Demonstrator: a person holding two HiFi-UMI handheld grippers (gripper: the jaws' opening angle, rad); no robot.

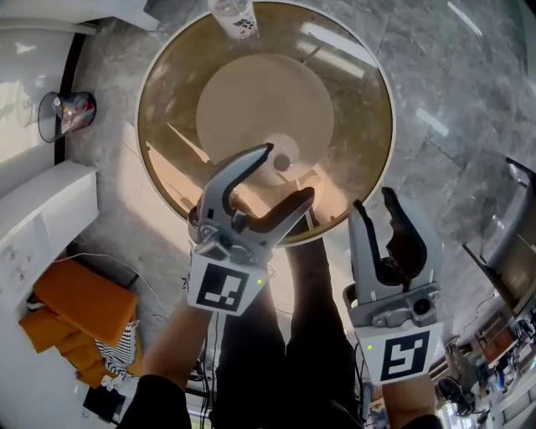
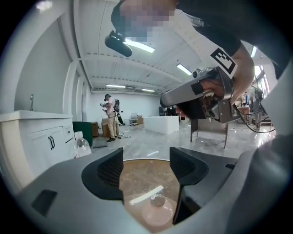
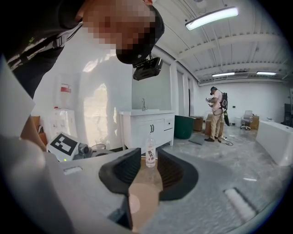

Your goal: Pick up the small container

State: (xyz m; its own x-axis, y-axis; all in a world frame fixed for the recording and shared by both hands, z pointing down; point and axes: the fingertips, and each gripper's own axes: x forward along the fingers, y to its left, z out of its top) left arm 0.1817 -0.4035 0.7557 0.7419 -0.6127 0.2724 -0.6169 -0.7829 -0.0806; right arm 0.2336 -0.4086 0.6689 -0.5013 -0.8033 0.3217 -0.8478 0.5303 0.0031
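hovering empty at 5 o'clock off the round table (image 1: 373, 80), the right gripper (image 1: 373, 201) gapes wide; the left gripper (image 1: 289, 172), jaws spread and empty, hangs over the small container (image 1: 282, 159) at table centre; a water bottle (image 1: 236, 17) stands at 12 o'clock.

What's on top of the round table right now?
A small container near the centre and a water bottle at the round table's far rim. The open left claw covers part of the near side, so anything there is hidden.
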